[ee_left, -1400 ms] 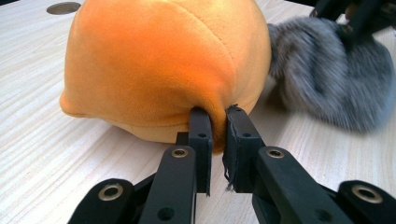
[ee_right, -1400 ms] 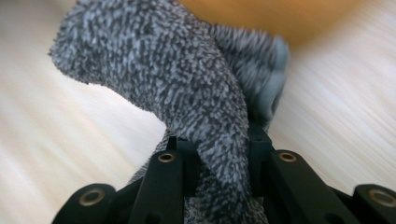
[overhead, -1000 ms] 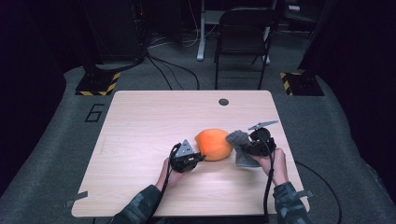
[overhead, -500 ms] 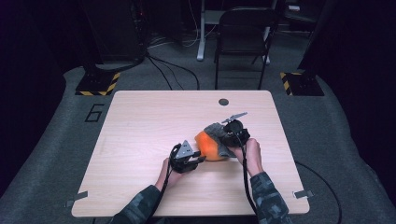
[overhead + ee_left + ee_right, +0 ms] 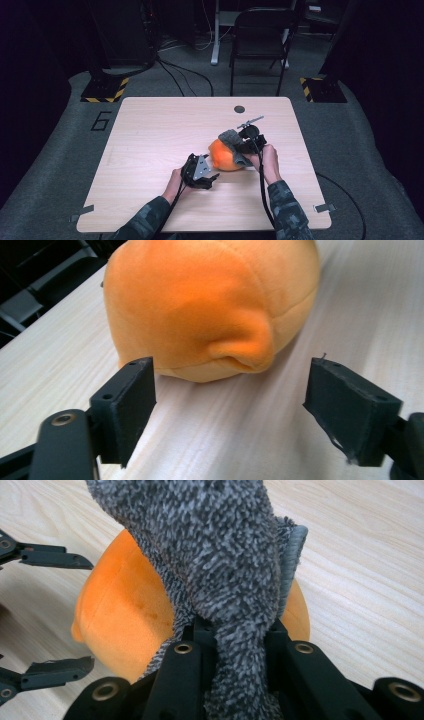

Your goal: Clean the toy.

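The orange plush ball (image 5: 225,155) sat right of centre on the table (image 5: 150,130), soft and light. The right gripper (image 5: 239,145) was clamped on a grey cloth (image 5: 220,555) draped over it. The left gripper (image 5: 230,405), jaws just opening with nothing between them, stood apart at its near-left; any pinch would best take a fabric fold.

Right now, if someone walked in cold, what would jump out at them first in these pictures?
The bright orange plush ball near the middle of the pale wooden table grabs the eye first. Next comes the grey fuzzy cloth draped over the ball's right side, pinched in the right gripper. Just in front of the ball, the left gripper has just been opening its jaws, with nothing between them.
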A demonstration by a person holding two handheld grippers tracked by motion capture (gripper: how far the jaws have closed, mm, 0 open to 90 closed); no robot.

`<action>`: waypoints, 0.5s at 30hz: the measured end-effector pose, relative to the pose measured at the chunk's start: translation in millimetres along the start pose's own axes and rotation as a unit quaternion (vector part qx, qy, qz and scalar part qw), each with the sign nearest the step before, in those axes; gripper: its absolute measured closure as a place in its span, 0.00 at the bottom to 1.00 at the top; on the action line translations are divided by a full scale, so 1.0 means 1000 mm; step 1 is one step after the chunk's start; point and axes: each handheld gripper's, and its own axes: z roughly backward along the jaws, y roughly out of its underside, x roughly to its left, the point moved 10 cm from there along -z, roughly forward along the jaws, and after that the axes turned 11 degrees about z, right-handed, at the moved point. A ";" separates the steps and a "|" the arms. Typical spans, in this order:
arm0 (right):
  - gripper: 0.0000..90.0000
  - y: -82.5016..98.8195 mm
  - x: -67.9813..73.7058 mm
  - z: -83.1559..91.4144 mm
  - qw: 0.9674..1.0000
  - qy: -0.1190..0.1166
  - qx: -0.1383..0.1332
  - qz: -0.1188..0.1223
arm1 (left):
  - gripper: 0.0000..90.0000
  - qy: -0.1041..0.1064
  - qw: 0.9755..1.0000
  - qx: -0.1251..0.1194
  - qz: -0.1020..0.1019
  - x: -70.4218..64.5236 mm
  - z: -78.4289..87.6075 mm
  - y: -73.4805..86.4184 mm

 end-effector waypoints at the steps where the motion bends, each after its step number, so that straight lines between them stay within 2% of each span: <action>1: 0.85 -0.001 0.000 0.000 1.000 0.000 0.001 -0.002 | 0.23 0.004 1.000 -0.003 -0.001 -0.001 0.000 -0.001; 2: 0.85 -0.001 0.000 -0.001 1.000 -0.001 0.002 -0.005 | 0.23 0.007 1.000 0.001 -0.005 -0.002 -0.001 -0.001; 3: 0.85 -0.001 0.000 -0.001 1.000 -0.003 0.002 -0.002 | 0.23 -0.004 1.000 -0.002 -0.011 -0.001 -0.003 -0.002; 5: 0.85 -0.002 0.000 -0.002 1.000 -0.005 0.001 -0.007 | 0.23 0.002 1.000 0.000 -0.014 -0.002 -0.004 -0.002; 6: 0.85 -0.002 0.000 -0.002 1.000 -0.007 0.002 -0.012 | 0.23 -0.005 1.000 -0.005 -0.017 -0.001 -0.006 -0.003; 9: 0.85 -0.002 -0.001 -0.002 1.000 -0.006 0.002 -0.008 | 0.24 -0.003 1.000 -0.003 -0.024 0.000 -0.007 -0.003; 10: 0.85 -0.002 -0.001 -0.002 1.000 -0.006 0.002 -0.008 | 0.24 -0.009 0.999 -0.008 -0.029 0.001 -0.009 -0.004; 15: 0.85 -0.002 -0.002 -0.003 1.000 -0.004 0.005 -0.008 | 0.32 -0.017 0.999 -0.017 -0.036 0.003 -0.012 -0.007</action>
